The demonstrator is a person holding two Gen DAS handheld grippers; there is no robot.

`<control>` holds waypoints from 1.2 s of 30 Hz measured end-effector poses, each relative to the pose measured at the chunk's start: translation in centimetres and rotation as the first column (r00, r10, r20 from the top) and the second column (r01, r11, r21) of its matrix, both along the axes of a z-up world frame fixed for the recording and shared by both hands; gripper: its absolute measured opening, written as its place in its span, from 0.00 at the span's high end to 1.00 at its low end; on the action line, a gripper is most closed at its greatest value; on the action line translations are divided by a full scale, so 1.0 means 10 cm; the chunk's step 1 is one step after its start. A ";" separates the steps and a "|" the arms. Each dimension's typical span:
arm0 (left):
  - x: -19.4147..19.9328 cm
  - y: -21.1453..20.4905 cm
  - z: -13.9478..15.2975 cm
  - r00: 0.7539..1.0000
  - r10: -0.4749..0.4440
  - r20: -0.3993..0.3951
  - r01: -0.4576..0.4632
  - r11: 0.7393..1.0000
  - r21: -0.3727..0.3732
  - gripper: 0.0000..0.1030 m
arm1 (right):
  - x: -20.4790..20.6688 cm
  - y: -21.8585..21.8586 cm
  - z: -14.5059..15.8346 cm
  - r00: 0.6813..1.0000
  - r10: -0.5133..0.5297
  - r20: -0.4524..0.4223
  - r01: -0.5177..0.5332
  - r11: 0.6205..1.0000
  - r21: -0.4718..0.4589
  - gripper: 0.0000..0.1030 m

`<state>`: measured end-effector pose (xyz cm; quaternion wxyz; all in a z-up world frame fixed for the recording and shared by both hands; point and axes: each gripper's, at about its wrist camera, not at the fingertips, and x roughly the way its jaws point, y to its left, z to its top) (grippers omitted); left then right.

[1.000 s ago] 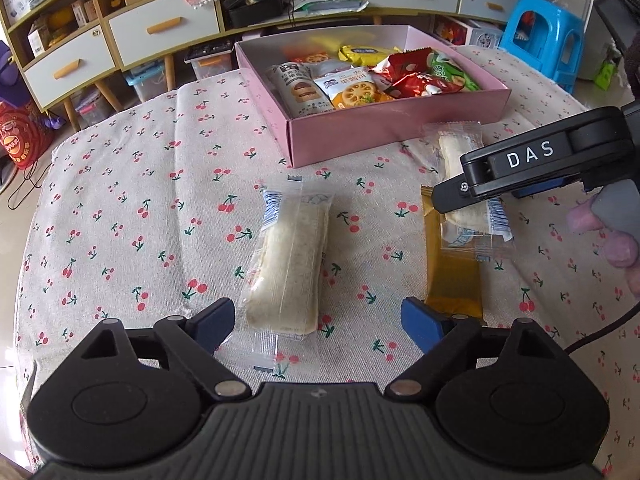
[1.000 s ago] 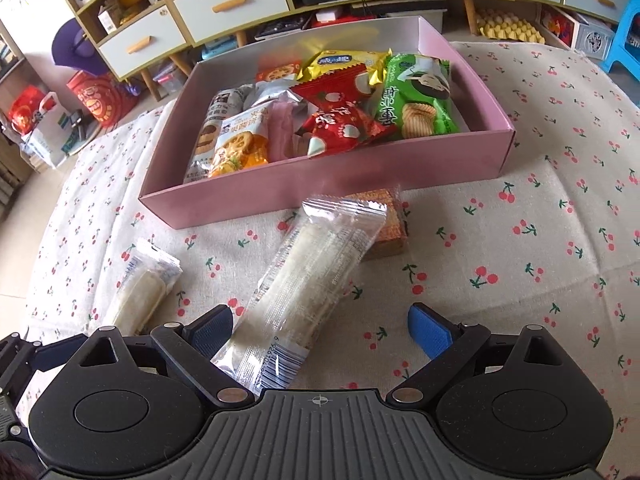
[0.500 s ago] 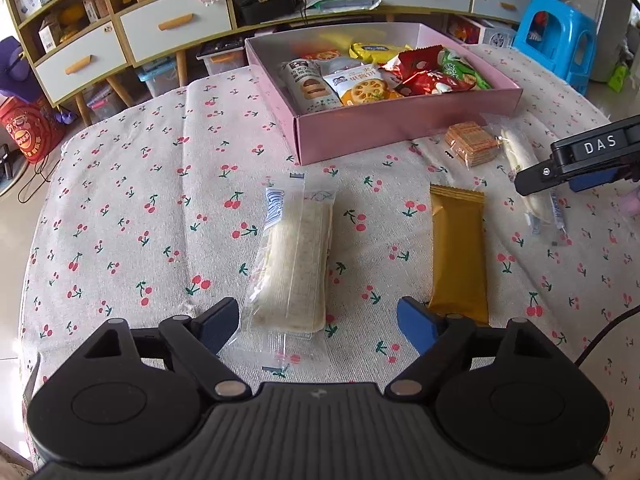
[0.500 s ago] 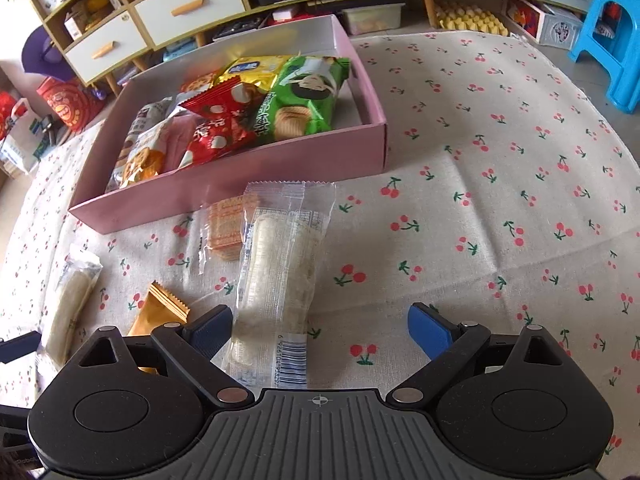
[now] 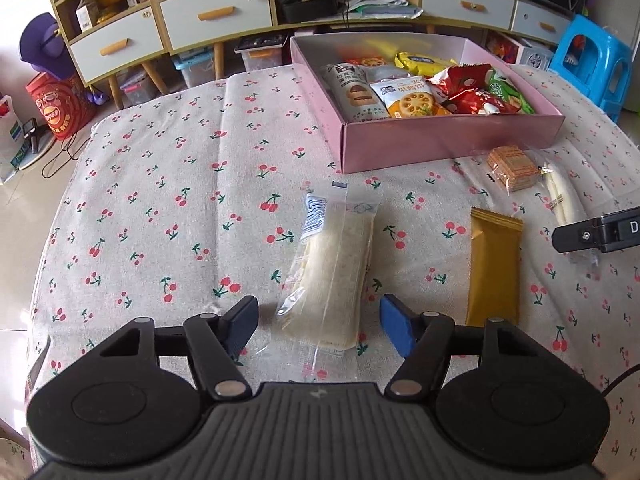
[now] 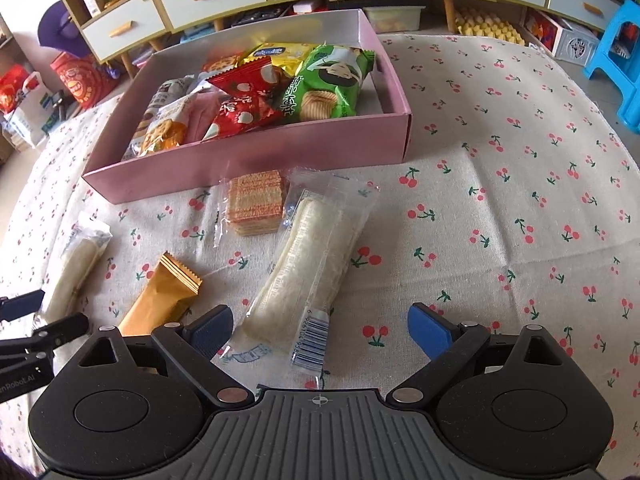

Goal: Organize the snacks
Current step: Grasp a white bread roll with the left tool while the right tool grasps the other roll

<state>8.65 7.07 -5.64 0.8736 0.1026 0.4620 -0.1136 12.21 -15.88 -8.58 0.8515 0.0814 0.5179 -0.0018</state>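
A pink box (image 5: 448,142) (image 6: 256,160) holds several snack packs at the back of the table. My left gripper (image 5: 318,320) is open, its jaws on either side of the near end of a clear-wrapped white sandwich (image 5: 332,272), also seen in the right wrist view (image 6: 74,264). My right gripper (image 6: 320,328) is open around the near end of a second clear-wrapped sandwich (image 6: 316,256) (image 5: 566,196). A gold bar (image 5: 494,268) (image 6: 164,296) and an orange wafer pack (image 5: 514,166) (image 6: 256,202) lie between them.
The table wears a white cloth with red cherries (image 5: 168,184) (image 6: 520,184). Behind it stand shelves with drawers (image 5: 216,16) and floor clutter. A blue stool (image 5: 592,64) stands at the far right.
The right gripper has pulled away to the right of the left one, uncovering the gold bar and wafer pack. The left gripper has closed in slightly on the near sandwich.
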 end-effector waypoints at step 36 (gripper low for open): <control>0.05 -0.01 0.00 0.999 -0.048 0.021 0.050 0.997 -0.055 0.63 | -0.13 -0.32 0.01 0.986 0.114 0.119 -0.113 0.993 -0.011 0.54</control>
